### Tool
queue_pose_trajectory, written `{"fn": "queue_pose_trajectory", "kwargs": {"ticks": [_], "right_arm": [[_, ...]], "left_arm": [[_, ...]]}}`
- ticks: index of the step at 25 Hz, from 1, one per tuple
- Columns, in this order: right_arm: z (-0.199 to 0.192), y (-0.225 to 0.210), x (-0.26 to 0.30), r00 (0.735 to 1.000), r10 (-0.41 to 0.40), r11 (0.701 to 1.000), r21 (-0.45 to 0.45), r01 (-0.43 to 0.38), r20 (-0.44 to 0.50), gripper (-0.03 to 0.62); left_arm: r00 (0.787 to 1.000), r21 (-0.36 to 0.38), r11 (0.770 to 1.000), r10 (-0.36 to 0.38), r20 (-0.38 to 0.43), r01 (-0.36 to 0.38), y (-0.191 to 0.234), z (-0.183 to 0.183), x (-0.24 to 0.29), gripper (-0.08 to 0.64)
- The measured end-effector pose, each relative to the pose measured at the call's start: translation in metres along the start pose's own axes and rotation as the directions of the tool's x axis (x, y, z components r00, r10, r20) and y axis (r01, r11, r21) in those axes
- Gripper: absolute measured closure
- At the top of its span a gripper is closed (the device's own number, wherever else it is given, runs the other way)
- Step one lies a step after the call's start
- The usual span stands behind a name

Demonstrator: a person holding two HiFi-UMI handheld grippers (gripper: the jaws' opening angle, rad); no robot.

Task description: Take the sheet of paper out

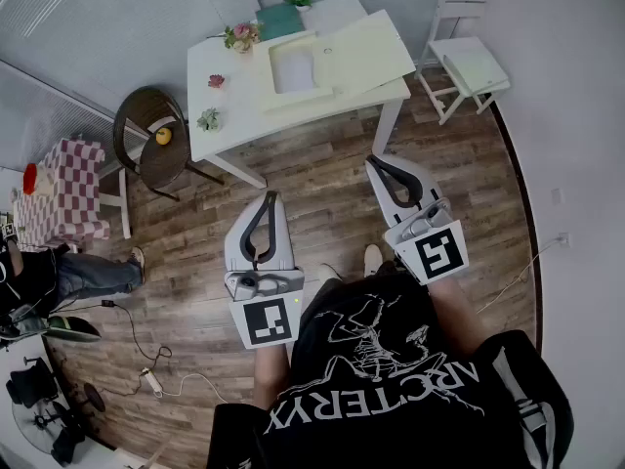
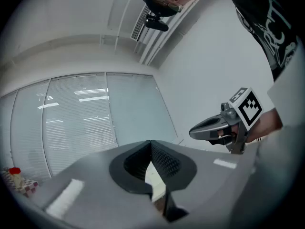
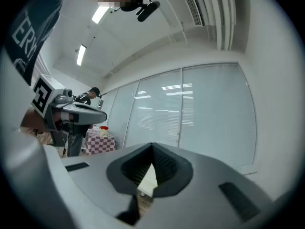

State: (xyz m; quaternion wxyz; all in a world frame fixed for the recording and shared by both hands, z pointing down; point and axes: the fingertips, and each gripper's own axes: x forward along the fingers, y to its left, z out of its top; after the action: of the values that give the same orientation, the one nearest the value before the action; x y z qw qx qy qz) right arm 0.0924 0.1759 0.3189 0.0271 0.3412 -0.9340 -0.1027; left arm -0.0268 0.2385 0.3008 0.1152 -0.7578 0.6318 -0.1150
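- Your left tongs (image 1: 269, 198) are pressed together at the tips with nothing between them; their own view shows only window blinds and wall beyond.
- Your right tongs (image 1: 373, 161) are likewise pressed together and empty.
- You hold both level, out in front of your body, above the wooden floor (image 1: 322, 203) and well apart from the white surface (image 1: 229, 106).
- The sheet of paper (image 1: 293, 69) lies on that surface. It seems to rest inside a pale yellow folder (image 1: 366, 52) whose flap is thrown open to the right.
- A green book (image 1: 280, 20) and a pot of flowers (image 1: 241, 35) stand near the folder's far and left edges.
- As I read it, the task has not really begun: this is the approach, with no contact on the sheet or the folder.
- Next you would step up to the surface and spread one pair of tongs.
- Come in low at an exposed edge of the sheet; a flat sheet offers little to pinch.
- You may need the other tongs to steady the folder so it does not slide along with the paper.
- Keep clear of the flowers as you reach in.
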Motion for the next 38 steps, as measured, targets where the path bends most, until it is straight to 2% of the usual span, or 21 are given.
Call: {"fn": "queue_pose_trajectory", "kwargs": {"ticks": [8,16,19,30,34,38], "right_arm": [[0.001,-0.007,0.003,1.000,0.006,1.000,-0.017,-0.007,-0.011,0.580],[0.004,-0.019,0.008,0.999,0.010,1.000,0.025,-0.011,0.037,0.580],[0.002,-0.026,0.011,1.000,0.018,1.000,0.021,-0.018,0.026,0.580],[-0.017,-0.059,0.015,0.996,0.093,0.996,0.003,-0.093,0.009,0.580],[-0.023,-0.077,0.031,0.995,0.097,0.995,0.004,-0.097,0.006,0.580],[-0.030,-0.086,0.067,0.994,0.107,0.994,-0.006,-0.107,-0.002,0.580]], "left_arm": [[1.000,0.010,1.000,-0.001,-0.012,0.001,-0.002,-0.001,0.009,0.549],[1.000,0.021,1.000,0.013,-0.018,-0.013,0.001,-0.003,0.017,0.548],[0.999,0.030,0.999,0.020,-0.028,-0.019,0.002,-0.003,0.023,0.549],[0.993,-0.001,0.994,0.111,-0.032,-0.111,-0.008,-0.001,0.053,0.549],[0.994,0.004,0.995,0.100,-0.054,-0.100,-0.009,-0.007,0.073,0.549],[0.995,-0.001,0.997,0.083,-0.061,-0.083,0.008,-0.024,0.105,0.549]]}}
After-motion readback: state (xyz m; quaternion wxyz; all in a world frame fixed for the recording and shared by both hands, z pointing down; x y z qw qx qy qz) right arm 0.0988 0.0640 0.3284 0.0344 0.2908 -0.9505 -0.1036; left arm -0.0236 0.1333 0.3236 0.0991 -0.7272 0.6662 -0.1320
